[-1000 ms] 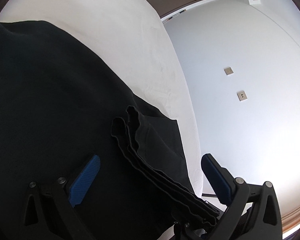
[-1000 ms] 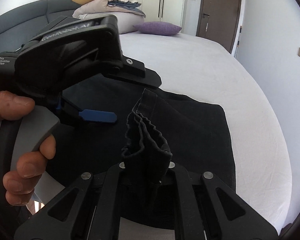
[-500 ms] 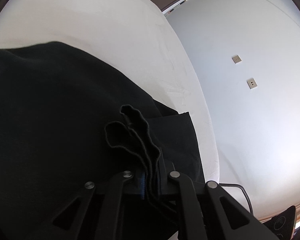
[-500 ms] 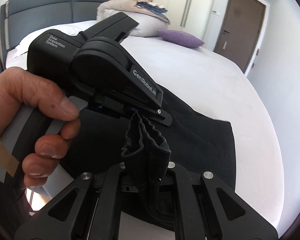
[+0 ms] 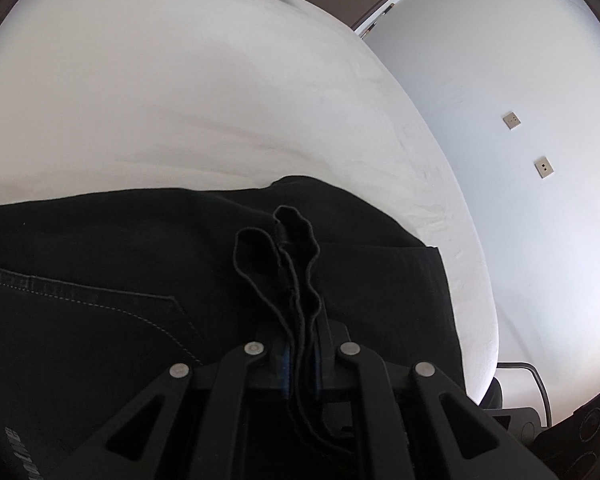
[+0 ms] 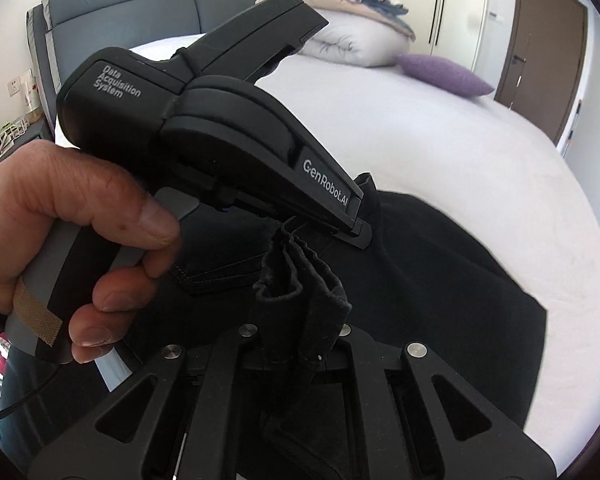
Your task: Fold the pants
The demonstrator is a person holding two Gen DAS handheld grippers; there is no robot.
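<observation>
Black pants [image 5: 120, 280] lie on a white bed [image 5: 180, 100], a back pocket with pale stitching showing at the left. My left gripper [image 5: 302, 356] is shut on a bunched edge of the pants [image 5: 284, 248], which stands up between the fingers. My right gripper [image 6: 296, 344] is shut on another bunched edge of the same pants [image 6: 300, 280]. The left gripper's black body [image 6: 228, 148], held by a hand [image 6: 80, 216], fills the left of the right wrist view, just beyond the right gripper's cloth. The pants [image 6: 440, 272] spread under both.
The bed [image 6: 460, 152] stretches away to a purple cushion [image 6: 444, 74], white pillows [image 6: 348, 40] and a grey headboard [image 6: 140, 12]. A white wall with two sockets [image 5: 512, 120] runs along the bed's right edge. A brown door [image 6: 548, 36] is at the far right.
The left gripper, open a second ago, has shut on the bunched pants edge. Both grippers have since lifted and moved with the cloth towards the head of the bed.
</observation>
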